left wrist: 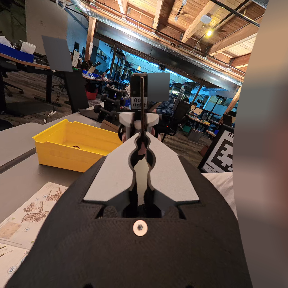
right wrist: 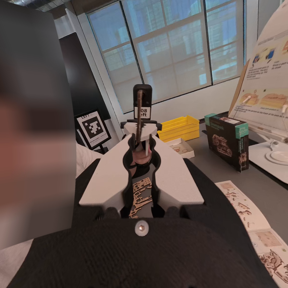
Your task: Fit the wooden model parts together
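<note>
A thin dark wooden part [left wrist: 142, 109], seen edge-on, stands upright between my two grippers, which face each other above the table. My left gripper [left wrist: 142, 138] is shut on its lower end. It also shows across in the right wrist view [right wrist: 140, 130], clamped on the toothed part [right wrist: 138, 118]. My right gripper [right wrist: 141, 138] has its jaws a little apart on either side of the part, which lies near the left pad. In the left wrist view the right gripper [left wrist: 139, 120] looks open. A cut wooden parts sheet [right wrist: 141, 194] lies on the table below.
A yellow bin [left wrist: 74, 146] sits on the grey table [left wrist: 18, 177]; it also shows in the right wrist view [right wrist: 179, 129]. Nearby are a white tray [right wrist: 182, 148] with small wooden rings, a dark kit box [right wrist: 227, 140], paper instruction sheets [left wrist: 26, 218] [right wrist: 249, 218], an instruction board [right wrist: 265, 78] and framed marker signs [right wrist: 93, 129].
</note>
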